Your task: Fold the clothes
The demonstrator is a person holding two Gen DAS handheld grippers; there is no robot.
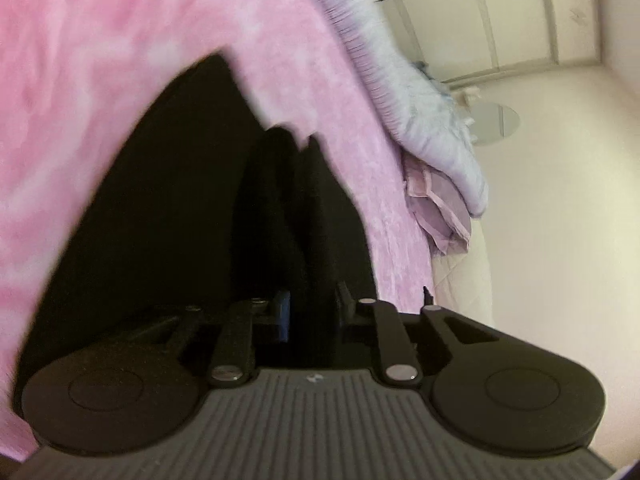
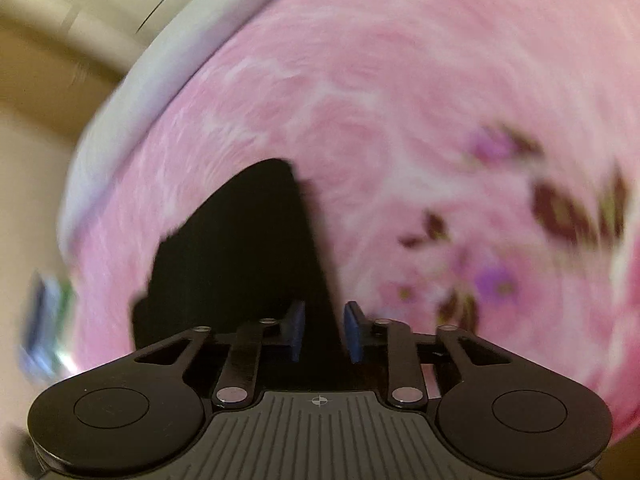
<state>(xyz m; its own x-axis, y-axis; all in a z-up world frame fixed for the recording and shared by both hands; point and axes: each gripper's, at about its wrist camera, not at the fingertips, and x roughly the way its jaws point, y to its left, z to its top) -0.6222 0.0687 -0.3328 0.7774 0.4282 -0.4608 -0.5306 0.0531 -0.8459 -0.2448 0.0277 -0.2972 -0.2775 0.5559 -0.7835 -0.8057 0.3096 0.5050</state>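
Observation:
A black garment hangs from my left gripper, whose blue-padded jaws are shut on a fold of it; the cloth drapes forward over a pink bedspread. In the right wrist view my right gripper is shut on another part of the same black garment, which runs out between the blue pads above the pink floral bedspread. Both views are blurred by motion.
A pale lilac blanket and a folded pink cloth lie at the bed's edge. Beyond is a cream floor and a wall with white cupboard doors. A blurred bluish object lies on the floor at left.

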